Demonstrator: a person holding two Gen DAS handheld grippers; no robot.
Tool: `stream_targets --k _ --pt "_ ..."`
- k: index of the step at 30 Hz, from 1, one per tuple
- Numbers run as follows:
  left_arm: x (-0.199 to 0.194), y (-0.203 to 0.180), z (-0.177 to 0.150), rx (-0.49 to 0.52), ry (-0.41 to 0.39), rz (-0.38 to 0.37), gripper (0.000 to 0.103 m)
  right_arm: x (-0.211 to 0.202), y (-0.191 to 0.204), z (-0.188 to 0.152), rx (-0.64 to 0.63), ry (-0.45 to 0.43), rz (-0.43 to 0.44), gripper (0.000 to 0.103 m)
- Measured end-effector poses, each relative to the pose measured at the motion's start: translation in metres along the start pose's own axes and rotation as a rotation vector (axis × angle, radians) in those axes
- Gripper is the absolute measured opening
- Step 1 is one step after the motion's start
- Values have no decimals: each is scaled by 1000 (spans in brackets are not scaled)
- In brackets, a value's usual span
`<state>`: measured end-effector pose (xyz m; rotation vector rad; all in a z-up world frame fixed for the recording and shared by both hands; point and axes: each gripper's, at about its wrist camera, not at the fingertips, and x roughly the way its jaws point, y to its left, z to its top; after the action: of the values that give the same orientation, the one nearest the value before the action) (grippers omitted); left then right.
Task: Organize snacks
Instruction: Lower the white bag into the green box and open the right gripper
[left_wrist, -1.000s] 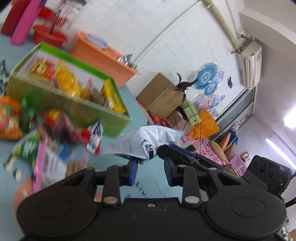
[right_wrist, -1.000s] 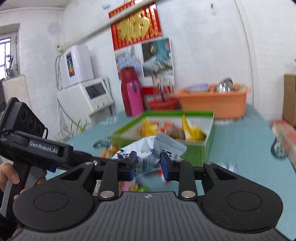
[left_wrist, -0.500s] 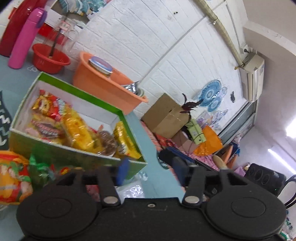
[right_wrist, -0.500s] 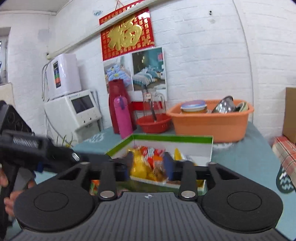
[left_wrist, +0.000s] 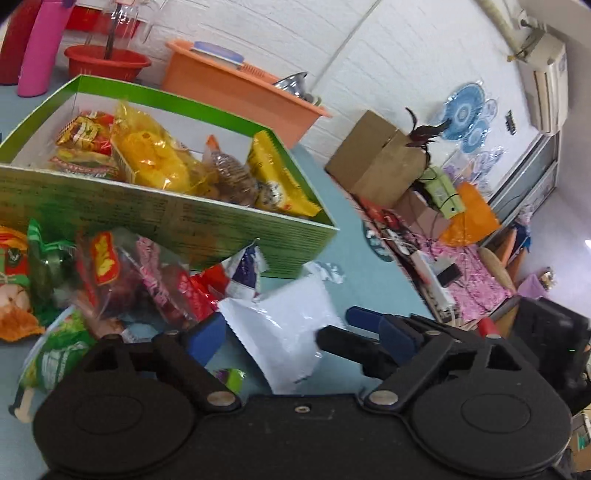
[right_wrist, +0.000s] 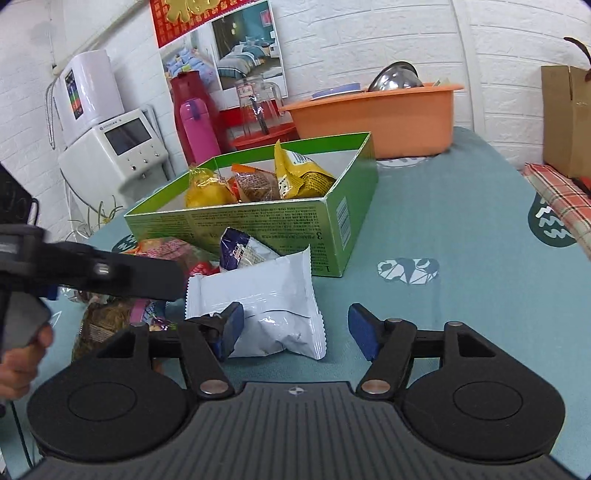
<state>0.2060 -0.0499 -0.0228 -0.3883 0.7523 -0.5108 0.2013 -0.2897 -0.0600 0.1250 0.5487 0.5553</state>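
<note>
A table covered in a teal patterned cloth (right_wrist: 461, 229) filled the scene, backed by a white brick wall. Nearest the lens, in the lower half of the right wrist view, the right gripper (right_wrist: 295, 330) was pointed forward and tilted down toward the cloth; its jaws were opening and stood wide. A white snack packet (right_wrist: 269, 299) lay flat on the cloth between them, with the left blue pad seen against its lower left edge and the right pad apart from it. At the lower left of that frame a hand (right_wrist: 18, 362) was seen wrapped round a black grip. In the left wrist view the left gripper (left_wrist: 295, 334) was likewise angled downward, its jaws opening wide, the same packet (left_wrist: 284, 325) lying between the blue pads and gripped by neither. Just beyond, a heap of loose snack bags (left_wrist: 110, 280) was spread at centre left. Behind it stood a green box (right_wrist: 332, 218) partly filled with yellow and orange packets. Farther back, an orange basin (right_wrist: 384, 118) and a pink flask (right_wrist: 199, 133) were set near the wall.
</note>
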Motion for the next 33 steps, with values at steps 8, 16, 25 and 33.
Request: stream_targets --k 8,16,25,33 --pt "14 30 -4 -128 54 -32 70 8 -13 -3 79 20 89 102" --pt "0 19 -10 -131 23 -52 0 -9 1 -2 65 -27 89 57" --pt "-40 -4 61 -20 -144 -115 0 -27 28 68 -44 -255 47 55" --pt "-18 32 107 -83 -170 -86 0 33 24 107 0 -278 37 56"
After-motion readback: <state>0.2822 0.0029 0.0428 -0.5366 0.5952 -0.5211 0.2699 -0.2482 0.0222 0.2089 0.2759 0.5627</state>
